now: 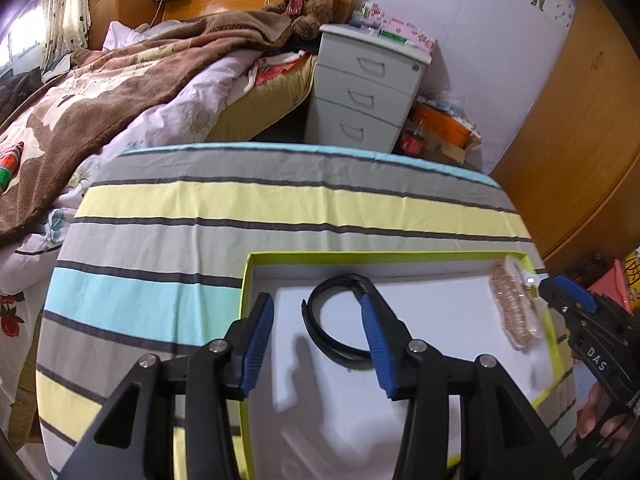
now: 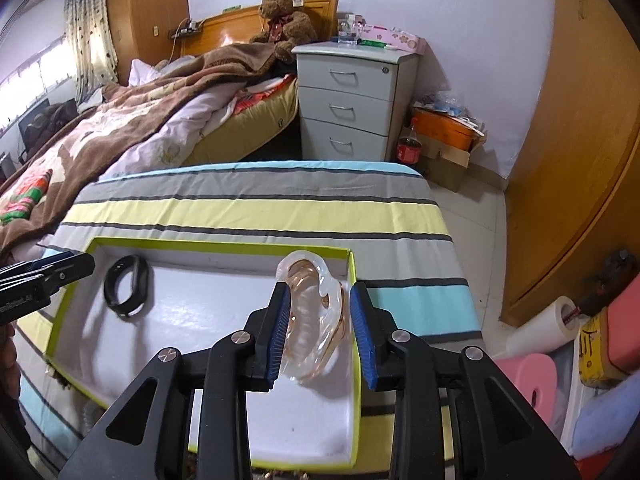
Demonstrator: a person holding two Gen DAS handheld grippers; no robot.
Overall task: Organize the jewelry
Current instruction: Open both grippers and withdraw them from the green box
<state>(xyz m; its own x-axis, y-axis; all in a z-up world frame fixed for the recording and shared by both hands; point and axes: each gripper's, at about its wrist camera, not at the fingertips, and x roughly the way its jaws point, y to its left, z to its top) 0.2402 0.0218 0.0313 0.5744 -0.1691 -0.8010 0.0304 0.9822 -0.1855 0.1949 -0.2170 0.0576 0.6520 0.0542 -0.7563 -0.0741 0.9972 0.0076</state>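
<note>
On the striped cloth covering the work surface lies a shallow tray with a green rim and a white floor.

Left wrist view: the left gripper hangs over the tray's left half. Its jaws stand apart, and nothing is pressed between the blue pads. A black wristband lies on the tray floor, showing in the gap toward the right-hand finger, which crosses in front of its right edge. Whether that finger touches the band cannot be told. At 3 o'clock, the right gripper reaches in beside the tray's right rim, next to a clear hair claw clip.

Right wrist view: the right gripper is over the tray's right half. Its jaws stand apart. The clear, amber-tinted clip lies on the tray floor between the pads; a narrow gap shows on the right side, and the left side is too close to judge contact. The wristband lies at 10 o'clock from the clip, well apart from it. The left gripper enters from the frame's left edge, near the band.

Beyond the cloth, at 12 o'clock, stands a white drawer cabinet, with a bed at 10 o'clock.
</note>
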